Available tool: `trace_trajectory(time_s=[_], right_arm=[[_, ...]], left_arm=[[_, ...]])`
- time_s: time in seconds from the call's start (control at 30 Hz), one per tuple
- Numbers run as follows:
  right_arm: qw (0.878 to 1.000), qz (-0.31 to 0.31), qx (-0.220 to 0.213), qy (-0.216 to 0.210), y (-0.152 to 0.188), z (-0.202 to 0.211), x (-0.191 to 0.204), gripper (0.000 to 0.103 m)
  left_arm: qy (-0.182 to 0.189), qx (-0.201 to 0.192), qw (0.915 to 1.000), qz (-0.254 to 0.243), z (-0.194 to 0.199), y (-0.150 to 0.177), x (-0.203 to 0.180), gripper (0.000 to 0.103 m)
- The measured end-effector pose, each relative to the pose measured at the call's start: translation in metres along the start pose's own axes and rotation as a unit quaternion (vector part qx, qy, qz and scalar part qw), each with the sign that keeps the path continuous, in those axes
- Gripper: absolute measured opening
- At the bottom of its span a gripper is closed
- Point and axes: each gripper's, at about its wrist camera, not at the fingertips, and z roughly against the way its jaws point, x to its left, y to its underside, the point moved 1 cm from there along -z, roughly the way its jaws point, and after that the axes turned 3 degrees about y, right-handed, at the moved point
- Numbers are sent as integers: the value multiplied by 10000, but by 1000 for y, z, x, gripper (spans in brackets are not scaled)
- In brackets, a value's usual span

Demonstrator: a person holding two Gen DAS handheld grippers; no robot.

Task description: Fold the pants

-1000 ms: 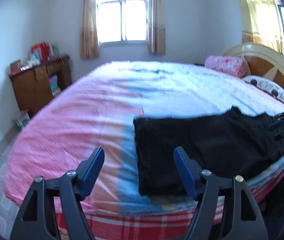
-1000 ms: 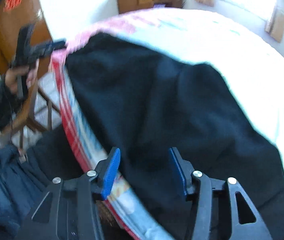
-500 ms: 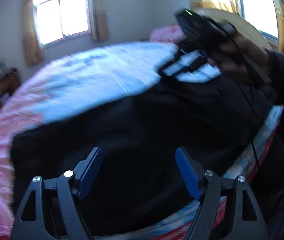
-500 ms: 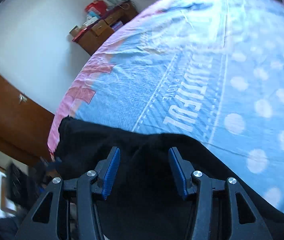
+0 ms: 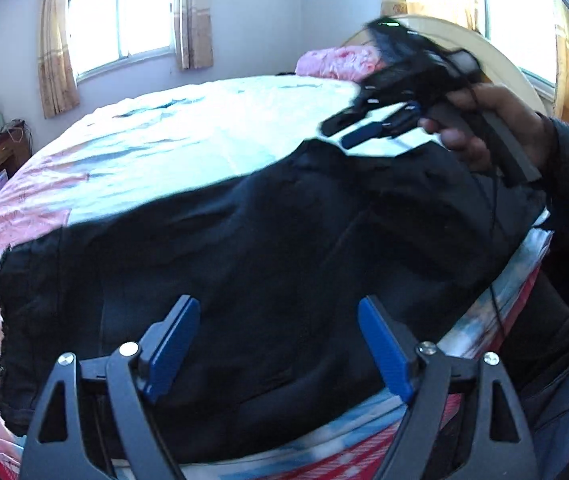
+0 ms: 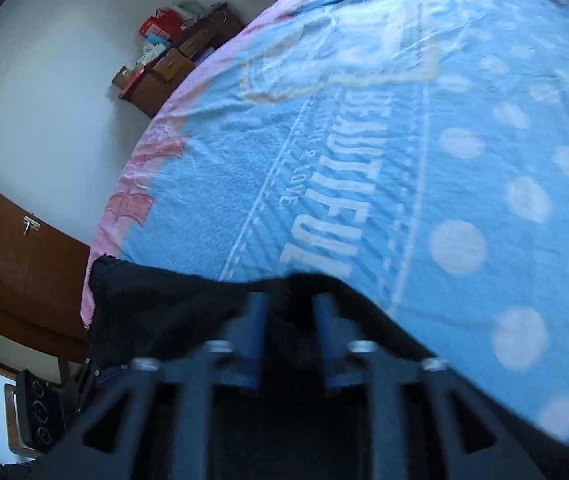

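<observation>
A bedroom with two curtained windows holds a wide bed [image 5: 188, 128] under a blue and pink blanket, and every place here is given from that bed. The black pants [image 5: 268, 264] lie flat along its near edge, already doubled into a broad dark slab, thick and soft-looking, with a frayed hem toward the pink side.

The left claw [image 5: 278, 344] hovers over the pants' near edge, its jaws opening wide with nothing pinched between them. The right claw [image 6: 288, 320] sits at the pants' far edge, toward the middle of the bed; its jaws are closing with a hump of black cloth between them, though blur hides whether the pads press yet.

To fold well, each claw should probably bite all layers at matching corners, then lift together so the cloth stays square.
</observation>
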Motion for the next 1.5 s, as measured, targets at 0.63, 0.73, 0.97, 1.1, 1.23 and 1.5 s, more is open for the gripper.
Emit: trace_trajectory(time_s=[0.63,0.73,0.97,1.1,1.23,1.5], right_arm=[[9108,-2873,-2114,2080,231,321,-207,50],[8875,-3289,-2433,2121,255,343,-229,50],[8586,-3770,-2772,2092,281,366,-265,50],[8514,-3853,-2971,1960,285,372,-280,50],[8470,-3837,-3150,1900,282,370,-285,50],[8422,-3738,-3297,2056,282,367,-293,15]], left_arm=[[1679,-88,9746,-1478,-71,-97,-179,88],[1972,28,9677,-1567,-83,-106,-210,82],[2308,379,9522,-1967,-118,-104,-278,68],[2152,639,9492,-2204,-136,-92,-297,59],[2079,607,9510,-2205,-138,-89,-300,59],[2034,636,9522,-2187,-136,-89,-291,13]])
